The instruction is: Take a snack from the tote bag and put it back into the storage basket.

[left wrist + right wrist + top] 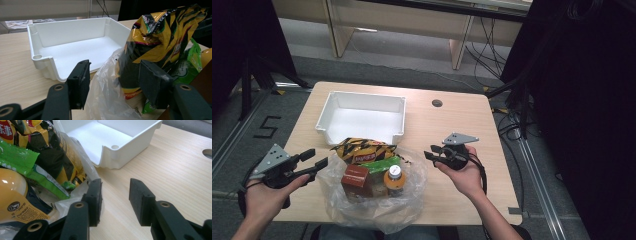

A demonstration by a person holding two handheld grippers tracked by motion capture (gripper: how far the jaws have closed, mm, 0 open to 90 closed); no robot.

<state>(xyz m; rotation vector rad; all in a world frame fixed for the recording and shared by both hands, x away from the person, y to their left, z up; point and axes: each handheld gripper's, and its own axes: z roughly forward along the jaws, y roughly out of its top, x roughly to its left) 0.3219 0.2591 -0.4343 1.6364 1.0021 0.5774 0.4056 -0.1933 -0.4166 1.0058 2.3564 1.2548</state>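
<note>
A clear plastic bag [377,210] lies open at the table's front middle. In it are a yellow-and-black chip bag [362,149], a green packet [382,164], a brown box [355,177] and an orange-capped bottle [395,177]. My left gripper [316,158] is at the bag's left edge, open. In the left gripper view [116,82] the plastic's edge [105,95] and the chip bag [162,37] lie between its jaws, unpinched. My right gripper [429,152] is open at the bag's right side. In the right gripper view [116,200] there is bare wood between its jaws, with the bottle [12,195] and green packet [20,157] to its left.
A white tray [324,117] with nothing in it stands just behind the bag, its low front lip facing the snacks. A round cable hole [437,103] is in the wooden table [462,125] at the back right. Cables lie on the floor to the right.
</note>
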